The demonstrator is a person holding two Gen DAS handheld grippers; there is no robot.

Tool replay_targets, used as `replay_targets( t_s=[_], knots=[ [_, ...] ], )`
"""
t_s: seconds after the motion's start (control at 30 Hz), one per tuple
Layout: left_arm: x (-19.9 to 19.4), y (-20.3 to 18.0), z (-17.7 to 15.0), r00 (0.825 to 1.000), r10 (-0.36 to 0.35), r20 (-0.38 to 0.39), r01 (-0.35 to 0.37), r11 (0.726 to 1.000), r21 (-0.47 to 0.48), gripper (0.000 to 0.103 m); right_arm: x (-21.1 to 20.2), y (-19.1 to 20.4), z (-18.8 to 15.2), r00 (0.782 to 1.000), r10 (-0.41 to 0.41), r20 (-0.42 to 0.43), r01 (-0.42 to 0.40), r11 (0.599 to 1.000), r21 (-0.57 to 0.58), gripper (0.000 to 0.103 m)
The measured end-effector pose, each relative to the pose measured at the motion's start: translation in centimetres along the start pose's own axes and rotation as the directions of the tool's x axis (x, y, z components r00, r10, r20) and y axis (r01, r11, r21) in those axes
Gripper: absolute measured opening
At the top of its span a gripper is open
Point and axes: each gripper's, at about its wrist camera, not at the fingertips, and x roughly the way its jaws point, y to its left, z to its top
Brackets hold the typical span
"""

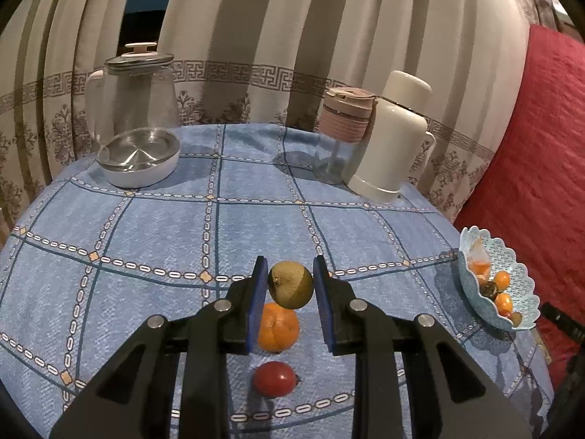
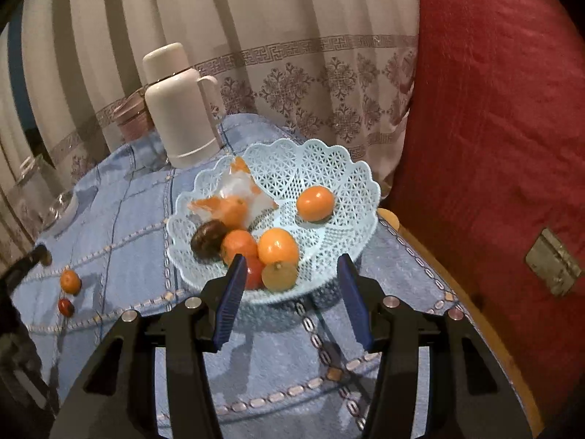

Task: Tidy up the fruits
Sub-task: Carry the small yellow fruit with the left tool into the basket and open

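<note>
Left wrist view: the left tool (image 1: 290, 285) is clamped on a yellow-green fruit (image 1: 291, 284), its blue pads (image 1: 260, 303) pressing the fruit's two sides and holding it clear of the table (image 1: 146, 241). The fruit is nearly round, so no long axis can be made out; its small dark stem end faces left and toward the camera. Directly under it on the blue checked cloth lies an orange (image 1: 278, 326), its dimpled end toward the camera, and nearer the camera, apart from the orange, a red fruit (image 1: 274, 378) lies with its long axis across the view and a small tip pointing right. Farther back stand a round steel-lined dish (image 1: 139, 157), a glass kettle (image 1: 137, 87), a pink-lidded cup (image 1: 345, 128) and a white thermos (image 1: 393, 135). Right wrist view: the right tool (image 2: 292, 292) has its pads wide apart with nothing between them, poised just before the near rim of a pale blue lattice basket (image 2: 329, 168) that sits at the table's right edge, next to a red cushion (image 2: 493, 109). The basket holds several oranges, a brown fruit (image 2: 208, 237), a pale green fruit (image 2: 279, 275) with its stem upward, a red one partly hidden behind the left pad, and a crumpled wrapper (image 2: 237, 194).
</note>
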Motion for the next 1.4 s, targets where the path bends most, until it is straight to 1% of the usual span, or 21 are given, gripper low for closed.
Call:
replay_targets(
  t_s=[0.13, 0.23, 0.43, 0.53, 0.7, 0.9, 1.1, 1.4],
  knots=[
    [-0.4, -1.2, -0.1, 0.999, -0.046, -0.014, 0.045, 0.999, -0.009, 0.026, -0.3, -0.8, -1.0, 1.000, 0.024, -0.008, -0.024, 1.000, 0.018, 0.053],
    [-0.5, -2.7, -0.4, 0.995, -0.087, -0.041, 0.086, 0.996, -0.014, 0.026, -0.3, -1.3, -1.4, 0.999, 0.038, -0.010, -0.038, 0.999, 0.032, 0.053],
    [-0.3, -7.5, -1.0, 0.987, -0.141, -0.074, 0.144, 0.989, 0.038, 0.026, 0.1, -2.0, -2.1, 0.997, 0.067, -0.026, -0.066, 0.997, 0.033, 0.053],
    [0.0, -9.9, -1.1, 0.981, -0.169, -0.093, 0.174, 0.983, 0.057, 0.026, 0.5, -2.3, -2.5, 0.996, 0.085, -0.038, -0.084, 0.996, 0.027, 0.053],
    [0.7, -14.0, -1.4, 0.971, -0.208, -0.122, 0.220, 0.971, 0.094, 0.026, 1.1, -2.0, -3.1, 0.990, 0.124, -0.060, -0.125, 0.992, -0.015, 0.053],
    [1.9, -18.9, -1.9, 0.949, -0.267, -0.168, 0.289, 0.950, 0.122, 0.026, 1.3, -1.3, -3.6, 0.981, 0.181, -0.073, -0.186, 0.981, -0.057, 0.053],
    [3.4, -22.3, -2.6, 0.934, -0.286, -0.213, 0.320, 0.936, 0.150, 0.026, 1.2, -1.4, -3.8, 0.972, 0.224, -0.074, -0.228, 0.972, -0.054, 0.053],
    [5.0, -25.0, -3.4, 0.924, -0.287, -0.253, 0.336, 0.925, 0.179, 0.026, 1.3, -1.9, -3.8, 0.965, 0.251, -0.073, -0.253, 0.967, -0.018, 0.053]
  ],
)
